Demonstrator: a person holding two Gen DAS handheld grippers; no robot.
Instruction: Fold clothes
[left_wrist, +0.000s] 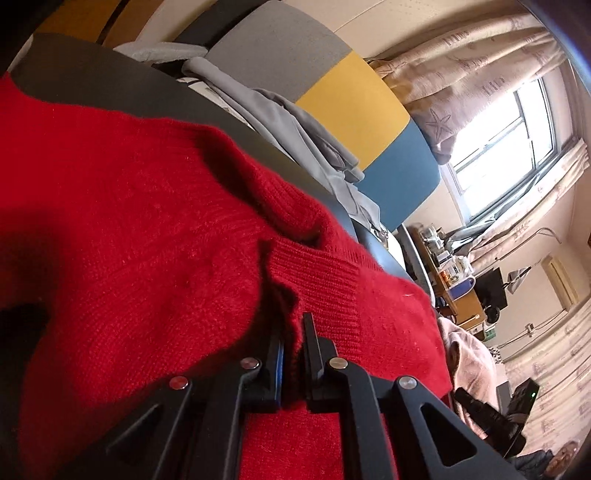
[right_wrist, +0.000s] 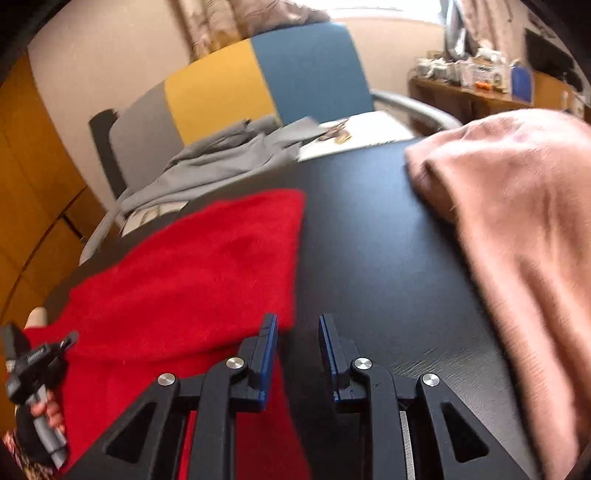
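Pinching a fold of the fuzzy red knit sweater (left_wrist: 155, 229) near its ribbed hem, the left tool (left_wrist: 293, 332) is gripping with both black fingers pressed onto the fabric. The sweater is lying across the dark matte surface (right_wrist: 369, 240), spread on its left half. The right tool (right_wrist: 297, 325) is hovering with blue-padded fingers spread apart, holding nothing, its left finger over the sweater's edge and its right finger over bare surface. A pale pink fuzzy garment (right_wrist: 517, 229) is lying on the right side, apart from the sweater. A crumpled grey cloth (right_wrist: 221, 155) is sitting on a grey, yellow and blue chair (right_wrist: 266, 74) behind the surface.
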